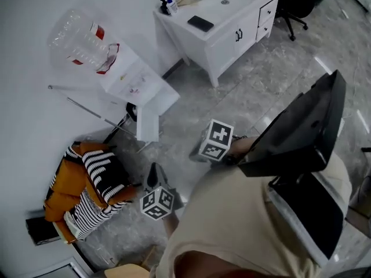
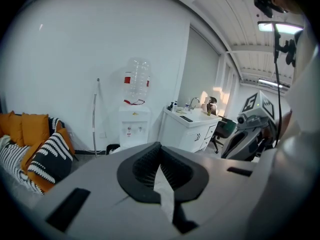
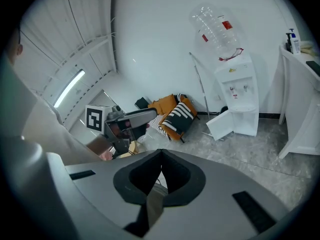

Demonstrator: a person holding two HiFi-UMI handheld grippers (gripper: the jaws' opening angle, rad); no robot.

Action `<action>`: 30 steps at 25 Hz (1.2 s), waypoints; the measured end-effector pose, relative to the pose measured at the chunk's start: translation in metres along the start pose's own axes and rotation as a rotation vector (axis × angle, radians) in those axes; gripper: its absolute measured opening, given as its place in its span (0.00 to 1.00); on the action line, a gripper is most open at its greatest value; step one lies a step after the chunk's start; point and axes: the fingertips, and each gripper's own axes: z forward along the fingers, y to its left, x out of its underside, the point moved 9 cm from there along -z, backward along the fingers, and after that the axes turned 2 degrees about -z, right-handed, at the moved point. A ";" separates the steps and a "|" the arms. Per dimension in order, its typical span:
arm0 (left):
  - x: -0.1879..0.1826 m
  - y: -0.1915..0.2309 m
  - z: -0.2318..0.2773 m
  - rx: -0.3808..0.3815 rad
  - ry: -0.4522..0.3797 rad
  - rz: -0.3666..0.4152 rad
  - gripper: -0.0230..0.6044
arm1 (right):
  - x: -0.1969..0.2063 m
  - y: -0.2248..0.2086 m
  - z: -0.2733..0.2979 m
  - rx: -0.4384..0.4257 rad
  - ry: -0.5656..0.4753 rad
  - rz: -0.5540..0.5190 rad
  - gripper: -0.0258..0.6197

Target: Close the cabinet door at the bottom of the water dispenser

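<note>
Left gripper (image 2: 159, 145): jaws pinched together, nothing between them. Right gripper (image 3: 161, 151): the same, closed and empty. Both are held low in front of the person, well apart from the water dispenser (image 1: 136, 80) that stands against the far wall. At its foot the cabinet door (image 1: 148, 120) hangs wide open. Orange and striped cushions (image 1: 93, 181) lie to the left, a white desk (image 1: 223, 25) to the right.

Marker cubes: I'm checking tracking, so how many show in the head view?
2. One marker cube sits on the right tool, near the picture's middle over the floor; the other marker cube sits on the left tool, lower left beside the striped cushions. None seems hidden.
</note>
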 end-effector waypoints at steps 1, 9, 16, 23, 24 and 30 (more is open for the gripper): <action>-0.001 0.005 -0.001 0.000 -0.002 -0.001 0.02 | -0.004 0.002 0.006 0.001 0.009 -0.008 0.06; -0.001 0.045 -0.015 -0.032 -0.034 -0.022 0.02 | -0.033 0.016 0.049 -0.014 0.056 -0.101 0.06; 0.020 0.066 -0.034 -0.041 -0.048 -0.037 0.02 | -0.035 0.035 0.068 -0.023 0.058 -0.150 0.06; 0.032 0.077 -0.032 -0.034 -0.055 -0.078 0.02 | -0.042 0.035 0.075 -0.002 0.071 -0.153 0.06; 0.032 0.077 -0.031 -0.034 -0.056 -0.082 0.02 | -0.044 0.033 0.074 0.000 0.070 -0.153 0.06; 0.032 0.080 -0.020 -0.055 -0.028 -0.092 0.02 | -0.054 0.020 0.078 -0.003 0.063 -0.179 0.06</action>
